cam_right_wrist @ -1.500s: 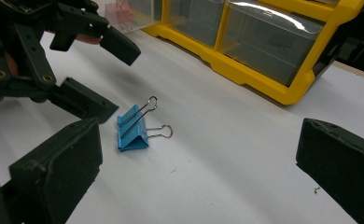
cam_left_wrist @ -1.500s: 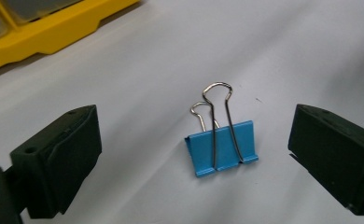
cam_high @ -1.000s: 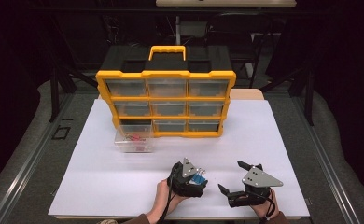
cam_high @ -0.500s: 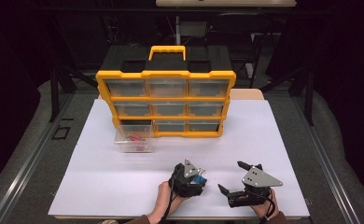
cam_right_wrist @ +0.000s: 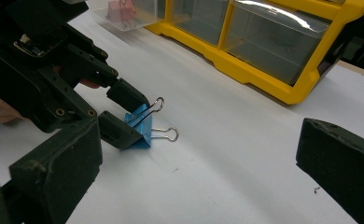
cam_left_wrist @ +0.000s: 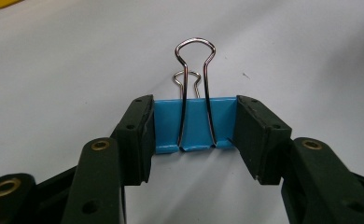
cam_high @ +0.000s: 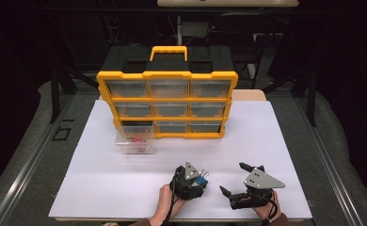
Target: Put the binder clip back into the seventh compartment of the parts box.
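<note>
The left gripper (cam_left_wrist: 194, 135) has its fingers clamped on a blue binder clip (cam_left_wrist: 195, 126); the right gripper's (cam_high: 234, 180) fingers spread wide, holding nothing.

Both hands rest low at the near edge. The left black two-jaw gripper (cam_high: 201, 179) has its jaws pressed against the two sides of a small blue metal binder clip (cam_left_wrist: 195, 125). The right black two-jaw gripper (cam_high: 234, 180) sits beside it, jaws spread wide, gripping nothing.
</note>
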The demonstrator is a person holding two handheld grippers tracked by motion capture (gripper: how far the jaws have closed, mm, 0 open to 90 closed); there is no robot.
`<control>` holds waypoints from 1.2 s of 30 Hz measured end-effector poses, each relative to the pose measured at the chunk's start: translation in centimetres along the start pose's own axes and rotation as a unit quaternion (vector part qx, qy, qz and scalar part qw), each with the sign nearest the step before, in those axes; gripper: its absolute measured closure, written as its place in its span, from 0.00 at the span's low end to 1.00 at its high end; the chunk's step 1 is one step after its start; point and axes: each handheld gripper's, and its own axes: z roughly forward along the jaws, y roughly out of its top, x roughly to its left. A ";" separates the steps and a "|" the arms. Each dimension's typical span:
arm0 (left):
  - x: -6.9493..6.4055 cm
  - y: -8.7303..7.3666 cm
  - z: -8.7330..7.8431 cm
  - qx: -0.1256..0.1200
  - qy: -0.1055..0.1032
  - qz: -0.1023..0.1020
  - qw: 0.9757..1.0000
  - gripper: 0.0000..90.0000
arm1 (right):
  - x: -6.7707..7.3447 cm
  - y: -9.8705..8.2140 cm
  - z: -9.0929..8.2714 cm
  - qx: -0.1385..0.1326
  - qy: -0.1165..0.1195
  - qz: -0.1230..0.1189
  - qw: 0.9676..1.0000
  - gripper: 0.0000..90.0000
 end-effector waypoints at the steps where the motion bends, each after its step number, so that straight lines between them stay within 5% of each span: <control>1: 0.1 0.0 0.0 -0.004 0.000 -0.001 1.000 0.55 | 0.0 0.0 0.0 0.000 0.000 0.000 1.000 0.00; 36: 4.3 1.0 -4.4 -0.053 0.040 -0.022 0.998 0.55 | 0.0 0.1 0.0 -0.001 0.000 0.000 1.000 0.00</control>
